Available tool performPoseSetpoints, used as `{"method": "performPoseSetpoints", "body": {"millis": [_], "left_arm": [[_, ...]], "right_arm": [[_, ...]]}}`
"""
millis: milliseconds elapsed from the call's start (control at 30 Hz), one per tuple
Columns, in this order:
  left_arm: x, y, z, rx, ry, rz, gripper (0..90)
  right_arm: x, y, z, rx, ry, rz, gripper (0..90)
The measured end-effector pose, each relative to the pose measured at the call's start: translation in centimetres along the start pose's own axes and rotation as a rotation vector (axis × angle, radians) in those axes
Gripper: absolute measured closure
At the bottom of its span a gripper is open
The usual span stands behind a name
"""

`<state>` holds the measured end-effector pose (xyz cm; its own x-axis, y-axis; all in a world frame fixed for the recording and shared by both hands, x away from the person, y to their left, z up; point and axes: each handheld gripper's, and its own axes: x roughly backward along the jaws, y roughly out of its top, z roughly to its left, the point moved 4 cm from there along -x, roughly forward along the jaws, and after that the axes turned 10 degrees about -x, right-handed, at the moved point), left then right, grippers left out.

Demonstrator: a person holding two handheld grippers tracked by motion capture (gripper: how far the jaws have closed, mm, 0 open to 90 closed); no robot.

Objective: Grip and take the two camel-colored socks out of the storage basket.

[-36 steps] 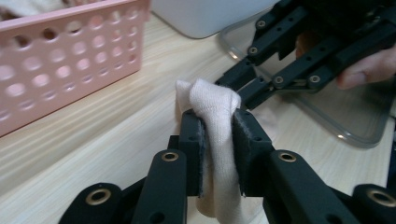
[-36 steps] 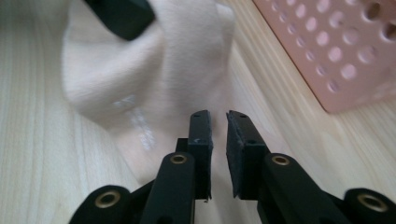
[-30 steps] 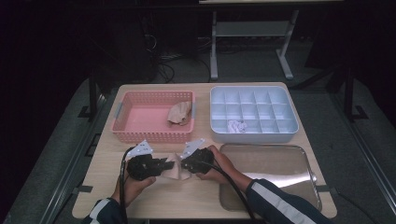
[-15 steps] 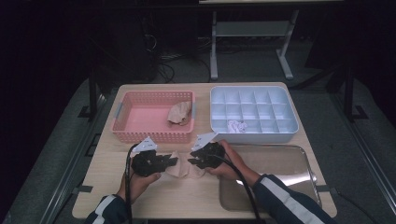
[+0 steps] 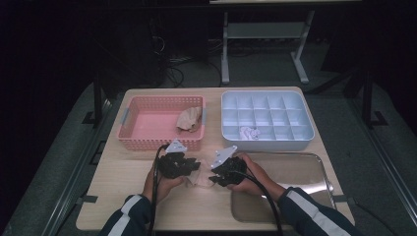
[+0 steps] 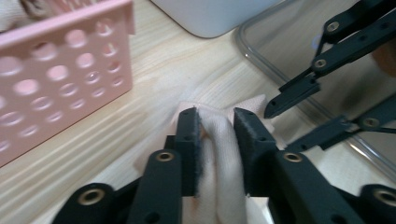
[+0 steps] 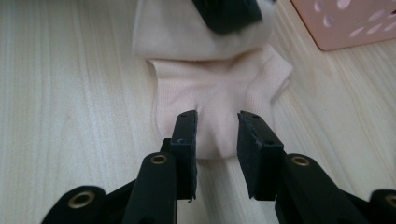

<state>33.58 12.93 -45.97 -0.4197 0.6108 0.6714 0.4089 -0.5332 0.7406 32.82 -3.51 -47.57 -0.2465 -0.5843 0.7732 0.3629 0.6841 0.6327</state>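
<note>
I am holding my left gripper (image 6: 217, 135) clamped on a bunched fold of the pale pink sock (image 6: 219, 154), though its jaws have just been easing wider. My right gripper (image 7: 215, 135) is hovering with its jaws apart over the sock's other end (image 7: 210, 98), having just been opening; the pads are not pressing the cloth. The sock is lying on the wooden table (image 5: 123, 182) between my hands, beside the metal tray (image 5: 295, 172). Farther off, the pink basket (image 5: 147, 125) is holding a tan cloth (image 5: 189, 119), and the white divided box (image 5: 268, 120) a small crumpled item (image 5: 249, 132). I am seeing no readable writing.
</note>
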Motion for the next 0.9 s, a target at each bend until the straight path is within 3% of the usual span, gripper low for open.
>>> {"method": "performPoseSetpoints", "body": {"millis": [67, 133, 200, 333, 433, 567, 667, 767, 900], "left_arm": [[-0.2, 0.3, -0.4, 0.001, -0.021, -0.033, 61.2], [0.0, 0.6, -0.7, -0.006, -0.004, -0.050, 54.7], [0.9, 1.0, -1.0, -0.009, 0.000, -0.078, 46.2], [3.0, 1.1, -1.1, -0.008, 0.022, -0.124, 40.1], [4.0, -0.2, -0.6, 0.000, 0.047, -0.104, 40.7], [3.4, -2.6, -0.3, 0.016, 0.042, -0.028, 45.2], [2.3, -3.9, -0.6, -0.022, 0.032, 0.032, 47.9], [1.3, -4.5, -0.9, -0.035, 0.047, 0.077, 47.3], [0.8, -4.9, -1.0, -0.042, 0.054, 0.095, 46.8]], "right_arm": [[0.2, -0.1, 0.0, -0.006, 0.006, 0.000, 66.7], [0.4, -0.2, 0.0, -0.014, 0.008, -0.004, 65.6], [0.7, -0.3, -0.3, -0.004, -0.001, -0.012, 63.8], [1.4, -0.4, -0.6, -0.027, -0.007, -0.020, 62.6], [2.2, -0.5, -0.9, -0.034, -0.013, -0.035, 63.3], [3.6, 0.0, -1.1, -0.072, -0.018, -0.084, 67.2], [4.0, 1.4, -0.4, -0.077, -0.017, -0.157, 72.4], [3.3, 2.5, 0.6, -0.051, -0.018, -0.182, 74.9], [1.4, 2.8, 1.4, -0.024, -0.015, -0.139, 73.9]]}}
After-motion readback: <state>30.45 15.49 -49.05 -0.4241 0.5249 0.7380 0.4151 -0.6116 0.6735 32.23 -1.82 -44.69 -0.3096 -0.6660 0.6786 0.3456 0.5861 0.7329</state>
